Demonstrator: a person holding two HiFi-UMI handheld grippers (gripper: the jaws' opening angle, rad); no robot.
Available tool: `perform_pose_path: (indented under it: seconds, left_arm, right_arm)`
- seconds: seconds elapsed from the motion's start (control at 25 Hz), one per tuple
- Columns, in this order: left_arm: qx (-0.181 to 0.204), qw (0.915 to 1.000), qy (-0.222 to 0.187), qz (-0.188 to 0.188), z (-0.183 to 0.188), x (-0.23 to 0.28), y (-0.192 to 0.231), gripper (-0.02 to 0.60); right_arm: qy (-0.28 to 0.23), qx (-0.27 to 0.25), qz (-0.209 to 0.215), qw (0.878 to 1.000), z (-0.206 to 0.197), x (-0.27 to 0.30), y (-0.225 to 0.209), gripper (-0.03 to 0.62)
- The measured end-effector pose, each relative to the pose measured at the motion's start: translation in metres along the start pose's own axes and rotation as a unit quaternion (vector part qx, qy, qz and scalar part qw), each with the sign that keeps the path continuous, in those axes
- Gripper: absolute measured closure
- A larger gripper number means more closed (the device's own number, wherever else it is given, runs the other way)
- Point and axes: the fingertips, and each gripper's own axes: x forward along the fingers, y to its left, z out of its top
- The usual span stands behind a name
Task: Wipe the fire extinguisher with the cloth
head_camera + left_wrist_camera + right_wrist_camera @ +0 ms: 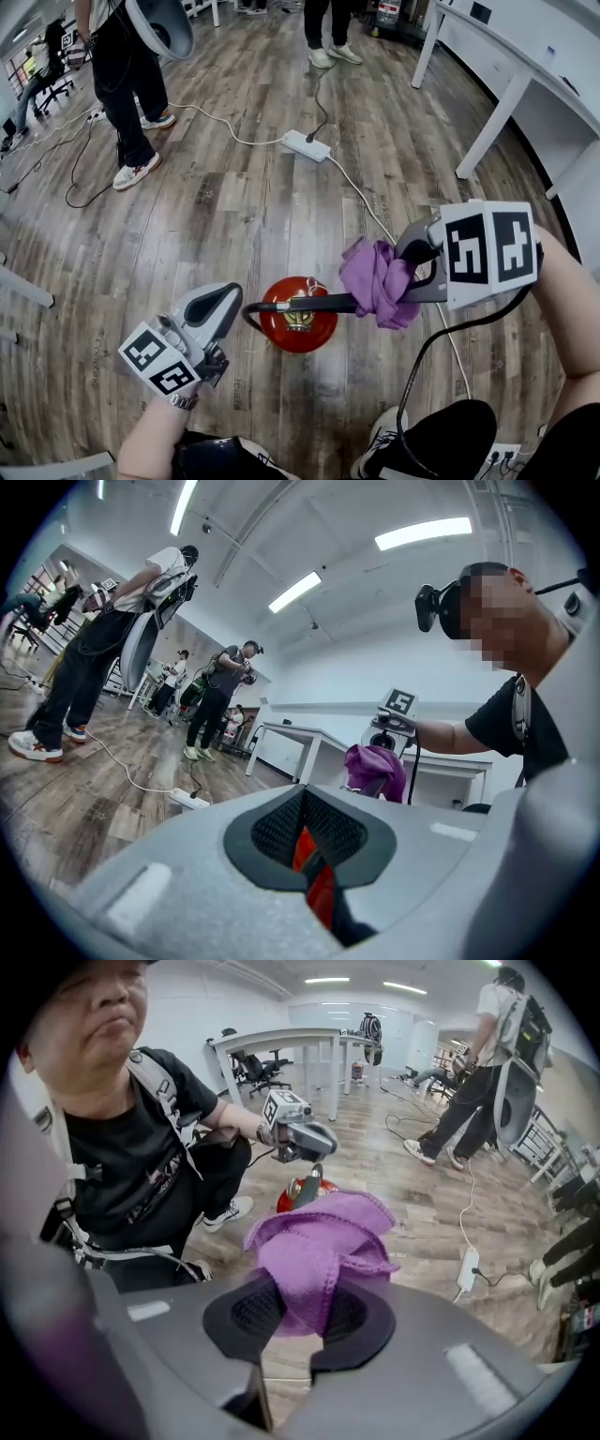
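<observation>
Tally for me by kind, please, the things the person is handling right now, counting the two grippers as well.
fire extinguisher: 1
cloth: 1
grippers: 2, the left gripper and the right gripper
Total: 4

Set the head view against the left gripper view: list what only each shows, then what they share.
Head view only: the extinguisher's round top from above, and the marker cube of the left hand-held gripper.
Left gripper view only: the ceiling lights and the person's headset.
Both: the purple cloth clamped in the right hand-held gripper, and the power strip on the floor.
</observation>
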Motion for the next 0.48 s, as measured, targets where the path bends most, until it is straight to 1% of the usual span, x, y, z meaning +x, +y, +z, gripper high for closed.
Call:
perform_pose_path:
  seconds: [0.08,0.12,0.16,0.2,0.24,0.28,0.32,0.36,0.4,0.44,0.48]
  left_arm:
    - [0.005,1.0,0.001,-0.001,0.0,0.0,0.0,0.583]
    - [0.007,1.0,-0.001,0.0,0.001,-0.001,0.001,0.583]
    - [0.007,1.0,-0.004,0.001,0.002,-0.001,0.001,0.583]
    - [0.006,1.0,-0.007,0.0,0.003,-0.001,0.001,0.583]
    - [0.002,0.9999,-0.01,-0.003,0.003,-0.001,0.001,0.583]
    - [-0.003,0.9999,-0.012,-0.009,0.003,-0.001,-0.001,0.583]
    - [-0.009,0.9997,-0.015,-0.017,0.003,-0.001,-0.003,0.583]
    - [-0.017,0.9994,-0.019,-0.025,0.003,-0.001,-0.005,0.583]
    - [-0.025,0.9989,-0.025,-0.031,0.004,-0.002,-0.005,0.583]
    - [-0.032,0.9984,-0.031,-0.035,0.006,-0.002,-0.005,0.583]
    - [-0.04,0.9979,-0.038,-0.036,0.007,-0.002,-0.004,0.583]
  right_arm:
    - [-0.005,0.014,-0.002,1.0,-0.017,0.008,0.001,0.517]
    - [-0.021,0.026,-0.001,0.999,-0.024,0.011,0.002,0.517]
    - [-0.047,0.041,0.001,0.998,-0.029,0.013,0.002,0.517]
    - [-0.084,0.062,0.007,0.995,-0.031,0.014,0.003,0.517]
    - [-0.132,0.085,0.014,0.988,-0.032,0.012,0.004,0.517]
    - [-0.189,0.112,0.021,0.975,-0.03,0.008,0.005,0.517]
    - [-0.252,0.142,0.026,0.957,-0.028,0.004,0.004,0.517]
    - [-0.315,0.175,0.03,0.932,-0.028,-0.001,0.002,0.517]
    - [-0.372,0.208,0.032,0.904,-0.03,-0.002,-0.002,0.517]
    - [-0.417,0.239,0.036,0.876,-0.034,0.001,-0.005,0.517]
    - [-0.446,0.265,0.043,0.854,-0.04,0.01,-0.008,0.517]
